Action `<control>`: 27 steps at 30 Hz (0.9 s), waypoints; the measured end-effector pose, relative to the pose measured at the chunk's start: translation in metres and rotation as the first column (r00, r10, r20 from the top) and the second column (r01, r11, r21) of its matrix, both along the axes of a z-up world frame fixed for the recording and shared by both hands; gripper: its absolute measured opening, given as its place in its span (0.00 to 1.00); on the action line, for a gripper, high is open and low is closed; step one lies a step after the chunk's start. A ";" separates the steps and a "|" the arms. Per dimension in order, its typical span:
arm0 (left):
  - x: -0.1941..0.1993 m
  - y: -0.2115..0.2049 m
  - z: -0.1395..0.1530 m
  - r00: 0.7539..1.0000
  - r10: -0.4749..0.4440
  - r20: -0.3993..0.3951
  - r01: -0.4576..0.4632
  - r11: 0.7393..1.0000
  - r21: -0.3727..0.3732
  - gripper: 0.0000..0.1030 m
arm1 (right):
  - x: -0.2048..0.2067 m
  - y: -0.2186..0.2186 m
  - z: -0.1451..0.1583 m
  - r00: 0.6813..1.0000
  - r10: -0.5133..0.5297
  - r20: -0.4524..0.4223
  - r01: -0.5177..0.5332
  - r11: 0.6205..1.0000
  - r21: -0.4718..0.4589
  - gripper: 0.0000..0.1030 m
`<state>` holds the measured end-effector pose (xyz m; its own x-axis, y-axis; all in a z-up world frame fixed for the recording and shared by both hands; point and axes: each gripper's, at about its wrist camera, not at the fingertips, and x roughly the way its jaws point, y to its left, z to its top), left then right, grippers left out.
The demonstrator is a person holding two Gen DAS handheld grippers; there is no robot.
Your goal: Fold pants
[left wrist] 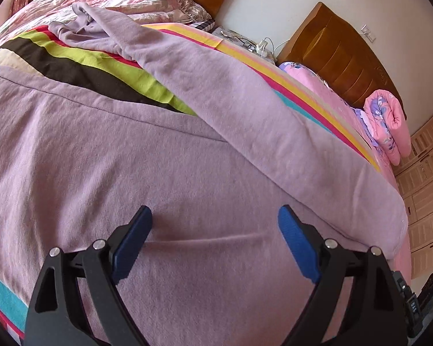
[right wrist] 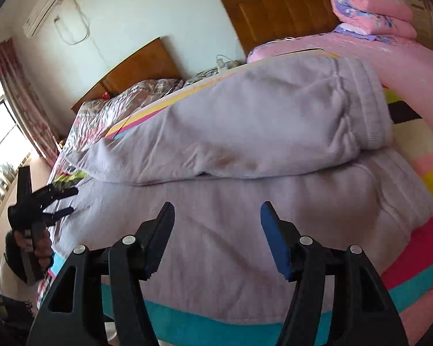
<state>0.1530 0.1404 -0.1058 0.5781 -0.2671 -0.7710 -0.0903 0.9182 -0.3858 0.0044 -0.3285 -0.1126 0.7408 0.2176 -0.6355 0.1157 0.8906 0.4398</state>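
Right gripper (right wrist: 216,216) open, above lilac pants (right wrist: 245,132)

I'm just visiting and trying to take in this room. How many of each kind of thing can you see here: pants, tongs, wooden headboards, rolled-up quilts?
Lilac pants: 1
Tongs: 2, left tongs and right tongs
Wooden headboards: 2, one and another
Rolled pink quilt: 1
Total: 6

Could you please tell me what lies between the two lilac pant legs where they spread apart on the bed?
The striped bedspread shows bare in the wedge between the legs of the pants, seen in the left wrist view; nothing else lies there.
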 end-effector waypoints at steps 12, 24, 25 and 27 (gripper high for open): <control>-0.020 -0.032 -0.011 0.990 -0.105 0.096 0.087 0.980 0.181 0.99 | 0.032 -0.050 -0.020 0.954 -0.279 -0.106 0.293 0.944 0.152 0.52; -0.015 -0.019 -0.005 0.993 -0.088 0.078 0.084 0.995 0.050 0.98 | 0.036 -0.065 -0.018 0.966 -0.255 -0.043 0.258 0.942 0.214 0.14; -0.011 -0.014 -0.001 0.993 -0.090 0.075 0.093 0.995 -0.027 0.98 | 0.034 -0.066 -0.014 0.966 -0.257 -0.019 0.254 0.941 0.223 0.12; 0.001 -0.002 0.008 0.994 -0.074 0.077 0.086 0.983 -0.164 0.98 | 0.033 -0.068 -0.003 0.966 -0.258 0.029 0.244 0.938 0.245 0.11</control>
